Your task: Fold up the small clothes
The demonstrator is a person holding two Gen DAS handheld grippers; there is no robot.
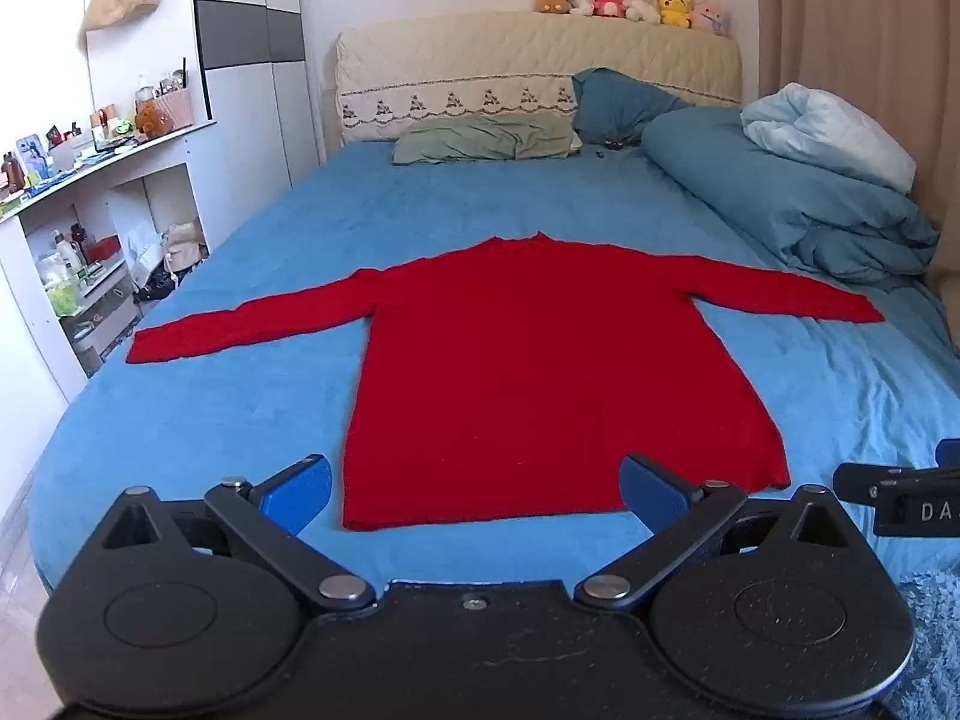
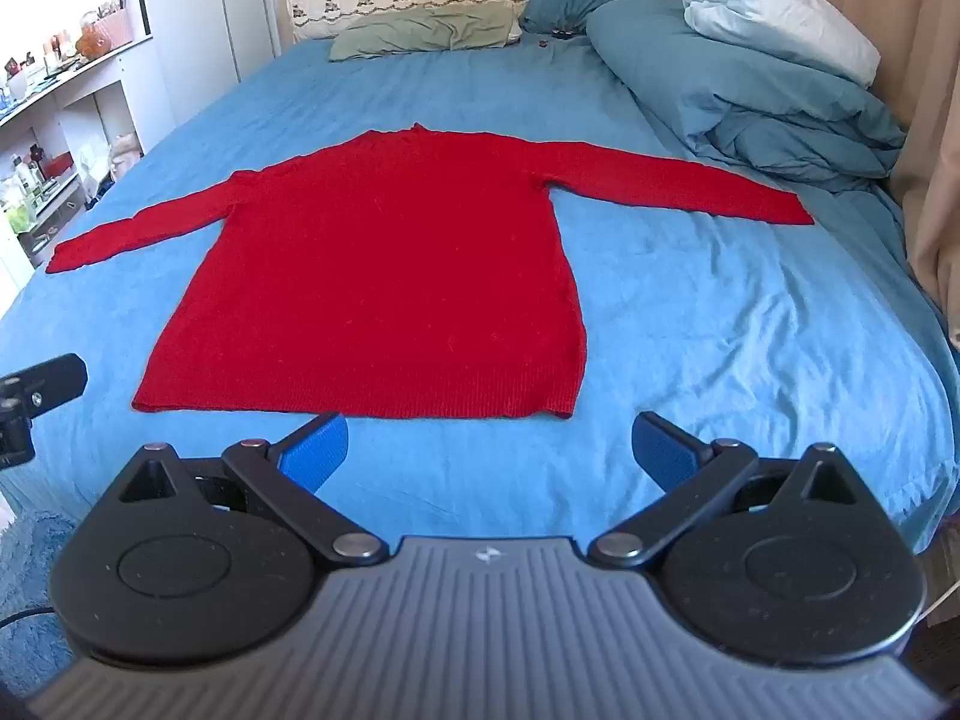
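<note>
The left gripper [image 1: 474, 489] has its blue fingers [image 1: 297, 489] spread wide apart, holding nothing; they hang just short of the hem of the sweater [image 1: 540, 372], which fills the gap between them at 12 o'clock; the right gripper [image 2: 489, 447] likewise has its fingers [image 2: 318, 450] wide apart and empty, with the hem just beyond them at 11 o'clock; neither pair touches the cloth.

Outward from there, the red sweater lies flat on the bed [image 1: 240, 420], hem toward the grippers, collar at the far 12 o'clock end; in the left view one sleeve [image 1: 240, 330] runs out toward 9 o'clock and the other sleeve [image 1: 792, 294] toward 2 o'clock, both straight and fully spread; the body looks smooth, with no fold in it that I can see.

Farther out, a pillow [image 1: 486, 138] sits at 12 o'clock against the headboard [image 1: 534, 54]; a bundled duvet [image 1: 798, 198] lies at 2 o'clock, near the right sleeve's cuff; shelves [image 1: 90, 240] stand off the bed at 9 o'clock.

Judged from this, the folding proper has not begun: the garment is laid out and flattened, which is the preparation; what seems left is to bring each sleeve across the body, then fold the body hem to collar; the whole of the folding is ahead.
</note>
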